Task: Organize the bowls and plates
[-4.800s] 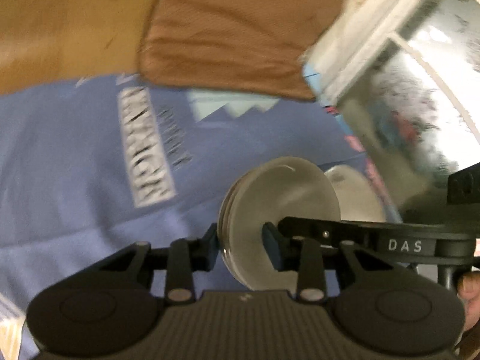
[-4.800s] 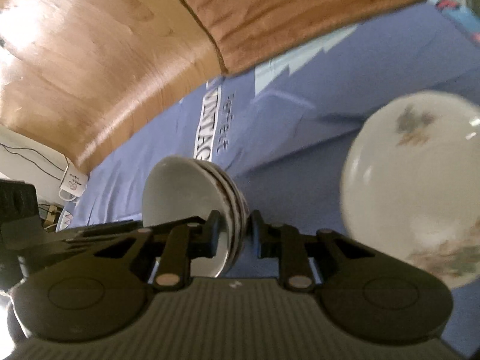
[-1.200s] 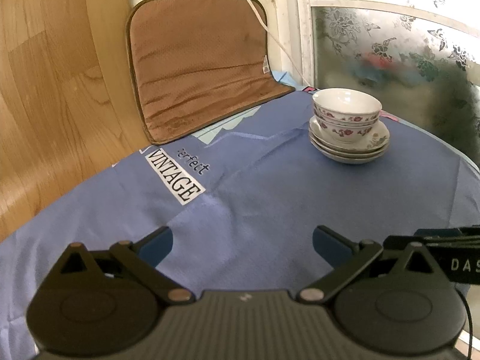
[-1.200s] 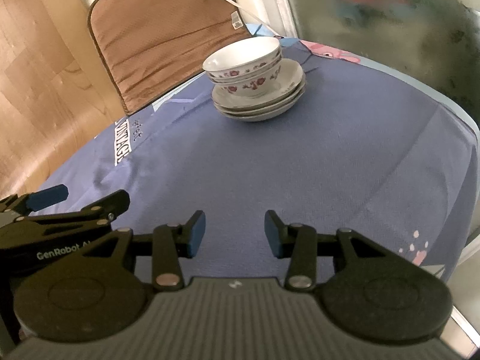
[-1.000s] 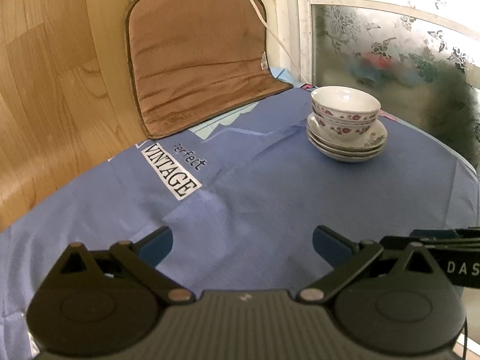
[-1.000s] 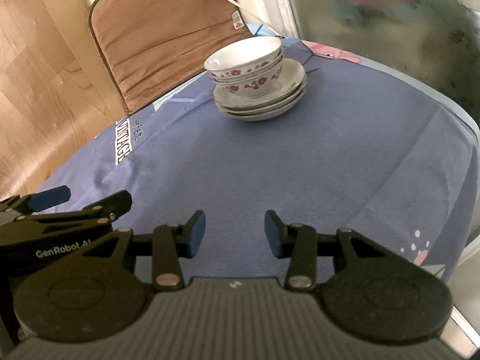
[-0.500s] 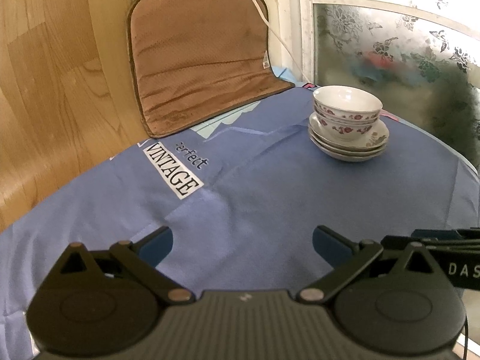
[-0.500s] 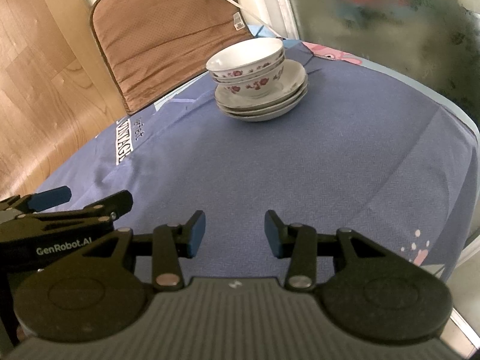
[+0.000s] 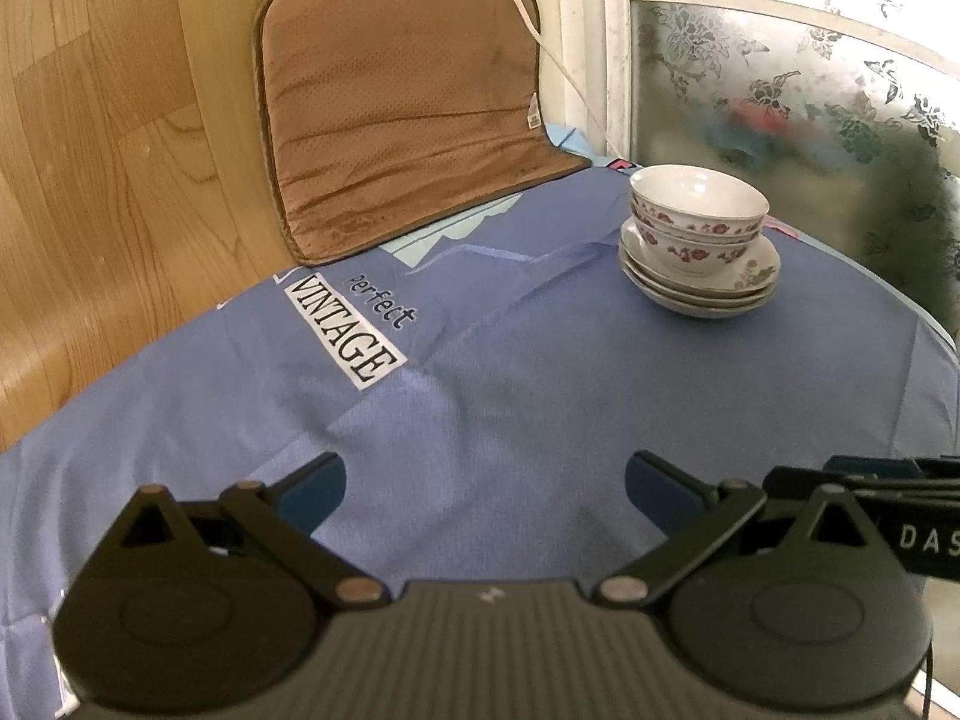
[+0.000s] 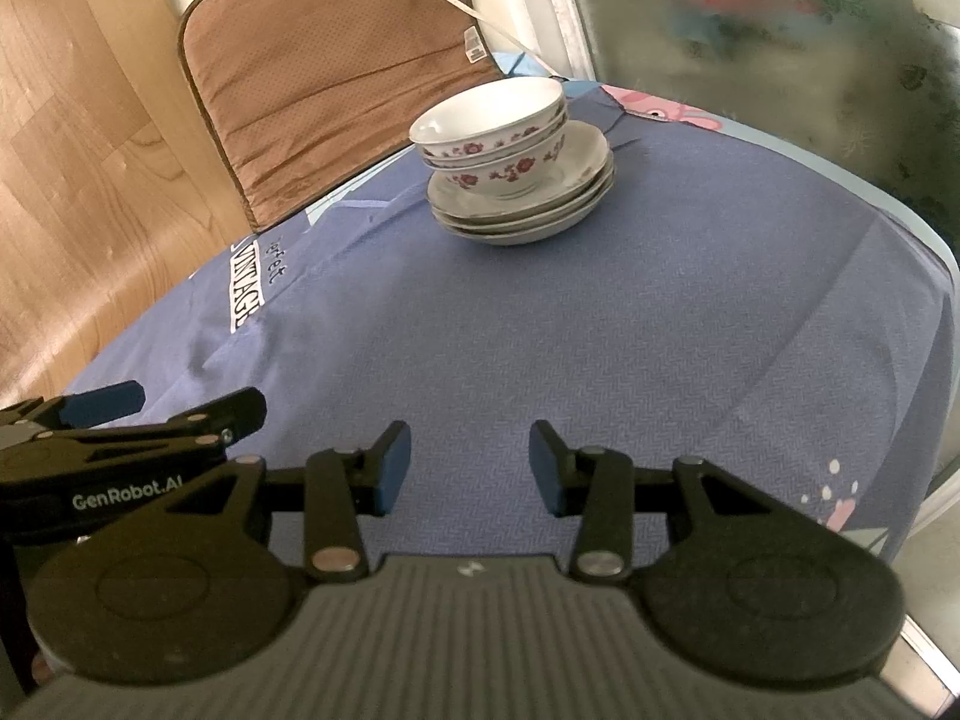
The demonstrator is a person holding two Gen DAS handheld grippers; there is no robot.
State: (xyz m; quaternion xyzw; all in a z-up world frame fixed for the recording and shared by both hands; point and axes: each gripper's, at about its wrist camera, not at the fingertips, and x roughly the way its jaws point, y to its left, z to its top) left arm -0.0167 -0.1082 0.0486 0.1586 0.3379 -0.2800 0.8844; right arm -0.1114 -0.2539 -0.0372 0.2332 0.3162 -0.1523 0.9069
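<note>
Bowls [image 9: 699, 204] are seen nested and set on a stack of plates [image 9: 702, 291], upper right of the L wrist frame, upper centre of the R wrist frame [image 10: 492, 120]; the whole pile rests on the blue cloth [image 9: 540, 372] near the far edge, w/ a frosted floral window [image 9: 810, 90] behind it. A brown cushion [image 9: 402, 96] is propped against the wall at upper centre, a white cable [image 9: 516, 0] draped across it. "perfect VINTAGE" print [image 9: 348, 330] is found left of centre. Left gripper [image 9: 485, 480], bottom of its frame, is spread wide w/ nothing between the jaws. Right gripper [image 10: 471, 468] is parted approx halfway, also empty, well apart from the pile
</note>
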